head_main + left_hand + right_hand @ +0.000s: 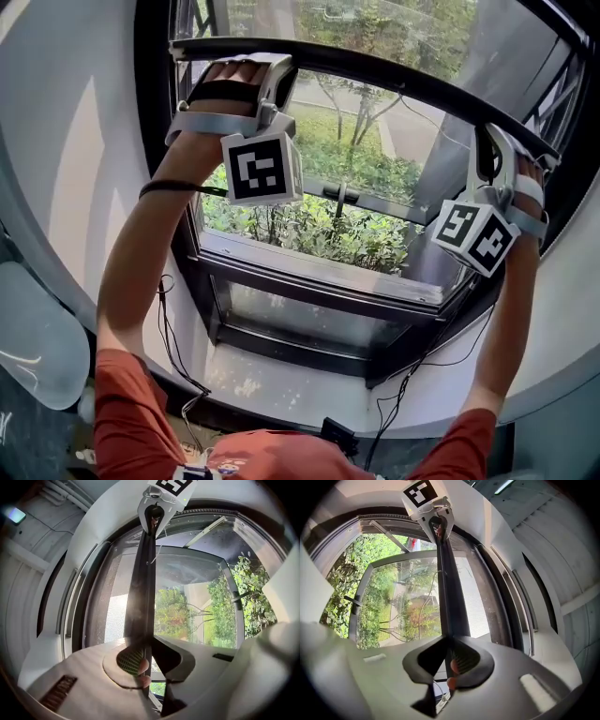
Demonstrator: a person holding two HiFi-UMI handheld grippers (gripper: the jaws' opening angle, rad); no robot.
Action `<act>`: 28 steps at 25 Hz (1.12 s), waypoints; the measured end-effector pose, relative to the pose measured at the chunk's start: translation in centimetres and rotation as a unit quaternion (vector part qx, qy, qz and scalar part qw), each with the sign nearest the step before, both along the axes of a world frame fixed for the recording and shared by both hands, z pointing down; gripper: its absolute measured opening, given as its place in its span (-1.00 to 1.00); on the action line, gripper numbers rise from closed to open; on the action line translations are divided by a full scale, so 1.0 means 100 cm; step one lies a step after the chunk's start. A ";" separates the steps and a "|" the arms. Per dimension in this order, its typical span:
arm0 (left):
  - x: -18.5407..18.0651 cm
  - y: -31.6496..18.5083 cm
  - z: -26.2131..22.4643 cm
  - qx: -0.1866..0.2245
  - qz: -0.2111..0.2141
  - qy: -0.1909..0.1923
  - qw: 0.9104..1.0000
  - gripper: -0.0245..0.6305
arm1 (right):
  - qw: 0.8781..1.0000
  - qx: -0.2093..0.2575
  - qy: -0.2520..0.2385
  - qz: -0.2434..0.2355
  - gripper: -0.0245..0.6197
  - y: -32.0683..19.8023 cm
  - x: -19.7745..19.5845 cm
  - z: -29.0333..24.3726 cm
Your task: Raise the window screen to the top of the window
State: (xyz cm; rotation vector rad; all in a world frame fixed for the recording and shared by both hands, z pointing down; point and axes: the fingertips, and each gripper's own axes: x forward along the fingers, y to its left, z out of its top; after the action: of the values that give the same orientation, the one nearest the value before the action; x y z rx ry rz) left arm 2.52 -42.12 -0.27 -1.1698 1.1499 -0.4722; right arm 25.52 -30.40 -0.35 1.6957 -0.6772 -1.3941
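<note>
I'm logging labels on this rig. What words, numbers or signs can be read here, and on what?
No readable text anywhere.
Left cube, right cube: black-and-white square markers, no letters.
Shirt print: too blurred to read.
Screen bar: no print.

Strong daylight comes in through the window, so all three feeds are bright. In the head view I see sun patches and soft shadow bands on the wall. The screen bar reads as a dark backlit strip in both gripper views, with a hazy flare across it in the left one. Heavy fisheye: straight frame lines bow and the corners go black. The left gripper and right gripper sit close to their lenses and look soft.
</note>
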 end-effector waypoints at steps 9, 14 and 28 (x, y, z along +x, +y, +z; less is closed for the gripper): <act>0.001 -0.001 -0.029 0.011 -0.001 0.008 1.000 -0.75 | 1.000 0.020 0.008 0.005 -0.80 -0.001 -0.001 -0.033; 0.000 -0.001 -0.048 0.028 0.000 0.018 0.999 -0.75 | 0.999 0.027 0.020 0.014 -0.81 -0.001 0.000 -0.049; -0.003 0.002 -0.103 0.073 0.003 0.043 0.996 -0.74 | 0.997 0.064 0.033 0.013 -0.80 -0.001 -0.002 -0.101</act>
State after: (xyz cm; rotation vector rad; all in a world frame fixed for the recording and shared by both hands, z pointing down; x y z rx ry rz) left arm 2.24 -41.96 -10.54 -1.0753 1.2344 -0.3298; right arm 25.27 -30.51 -10.46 1.7429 -0.5368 -1.4956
